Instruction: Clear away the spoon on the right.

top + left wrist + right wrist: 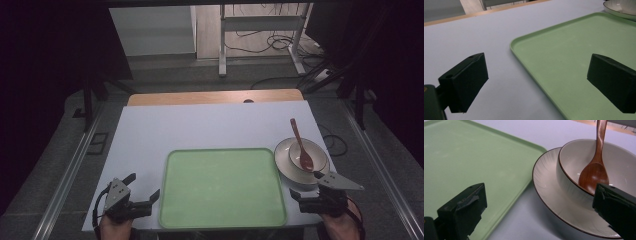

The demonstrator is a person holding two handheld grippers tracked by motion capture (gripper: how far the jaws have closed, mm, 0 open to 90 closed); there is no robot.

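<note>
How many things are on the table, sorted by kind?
Green plastic tray: 1
White round plate with a dark rim: 1
White bowl sitting on the plate: 1
Brown wooden spoon resting in the bowl: 1
Total: 4

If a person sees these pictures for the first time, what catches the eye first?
The big green tray at the table's near middle stands out. Right of it, a wooden spoon rests in a white bowl on a plate, with the open right tongs close by.
</note>
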